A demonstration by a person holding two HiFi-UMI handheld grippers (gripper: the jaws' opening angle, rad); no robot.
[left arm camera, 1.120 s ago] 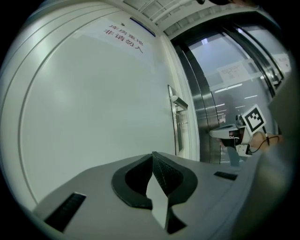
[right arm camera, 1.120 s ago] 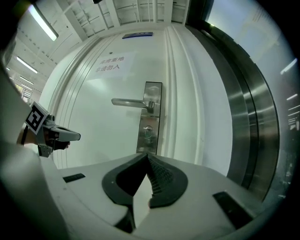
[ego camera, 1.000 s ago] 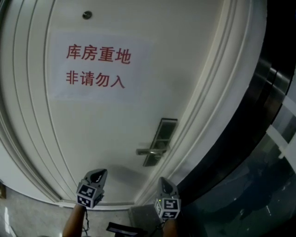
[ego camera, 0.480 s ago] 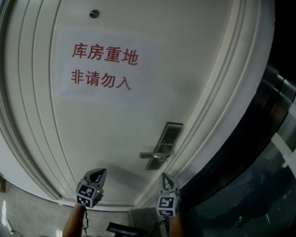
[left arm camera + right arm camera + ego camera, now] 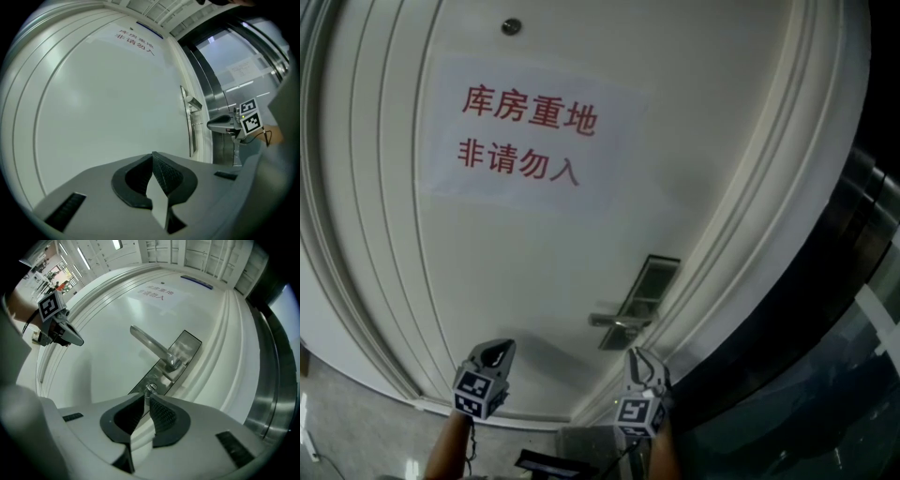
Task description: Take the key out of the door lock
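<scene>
The left gripper (image 5: 152, 158), shut and empty, hangs by the door (image 5: 103, 103), while the right gripper (image 5: 144, 399), its jaws just opening to a narrow gap, meets the key (image 5: 149, 389) in the lock under the handle (image 5: 150, 345); it should probably slide on squarely, pinch firmly and pull straight out.

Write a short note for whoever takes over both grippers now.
Left gripper: shut, empty, off the white door.
Right gripper: jaws have just been opening, tips at the lock cylinder under the door handle; a thin piece, apparently the key, stands between them, unpressed.
Done: key not out yet.
Left: close on the key, pull it straight out.
</scene>
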